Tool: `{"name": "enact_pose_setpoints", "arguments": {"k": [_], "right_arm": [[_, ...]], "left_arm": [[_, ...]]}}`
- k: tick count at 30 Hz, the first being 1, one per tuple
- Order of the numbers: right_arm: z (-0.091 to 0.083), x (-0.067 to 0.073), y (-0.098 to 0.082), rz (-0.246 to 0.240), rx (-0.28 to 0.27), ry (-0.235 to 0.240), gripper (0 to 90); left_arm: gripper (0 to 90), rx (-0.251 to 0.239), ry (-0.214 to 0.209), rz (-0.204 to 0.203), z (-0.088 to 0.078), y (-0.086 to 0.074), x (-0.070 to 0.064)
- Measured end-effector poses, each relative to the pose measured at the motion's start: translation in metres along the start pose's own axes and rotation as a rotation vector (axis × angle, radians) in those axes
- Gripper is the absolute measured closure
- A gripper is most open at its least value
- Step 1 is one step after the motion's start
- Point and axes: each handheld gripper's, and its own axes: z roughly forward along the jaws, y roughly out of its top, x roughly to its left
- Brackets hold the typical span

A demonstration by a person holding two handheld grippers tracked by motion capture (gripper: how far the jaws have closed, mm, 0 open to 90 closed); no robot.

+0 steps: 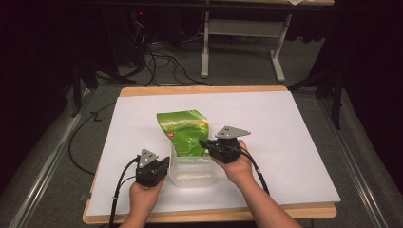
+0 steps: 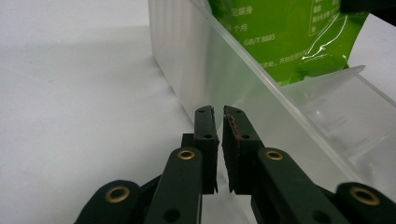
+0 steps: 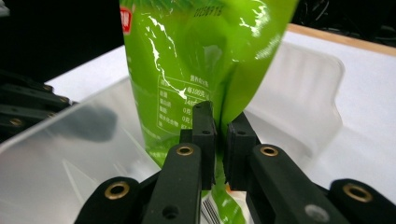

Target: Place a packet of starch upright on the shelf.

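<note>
A shiny green snack bag (image 1: 183, 126) stands tilted with its lower end inside a clear plastic container (image 1: 192, 173) at the front middle of the white table. My right gripper (image 1: 202, 142) comes in from the right and is shut on the green bag (image 3: 187, 56), whose bottom fold is pinched between my right gripper's (image 3: 219, 121) pads over the container (image 3: 299, 88). My left gripper (image 1: 166, 164) sits against the container's left outer wall (image 2: 196, 70). The jaws of my left gripper (image 2: 219, 114) are together with a hairline gap and nothing seen between them. The bag (image 2: 280, 32) rises behind that wall.
A white sheet (image 1: 285, 142) covers the wooden tabletop, with free room all round the container. Beyond the far edge are a metal stand (image 1: 237, 33) and cables on a grey floor. The other gripper (image 3: 18, 107) shows dark at the left, behind the container.
</note>
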Motion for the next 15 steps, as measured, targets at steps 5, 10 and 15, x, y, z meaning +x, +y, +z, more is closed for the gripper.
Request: {"name": "enact_pose_setpoints", "arguments": {"k": [5,10,15], "right_arm": [[-0.002,-0.007,-0.010,0.014,0.016,-0.011,86.4],[-0.002,-0.008,-0.025,0.017,0.024,-0.020,86.6],[-0.002,-0.009,-0.027,0.021,0.024,-0.013,86.5]], "left_arm": [[84.3,-0.003,0.000,0.002,0.000,0.000,0.000],[84.3,-0.004,0.006,0.009,-0.001,0.000,-0.001],[84.5,-0.003,0.010,0.013,-0.001,0.000,-0.002]]}}
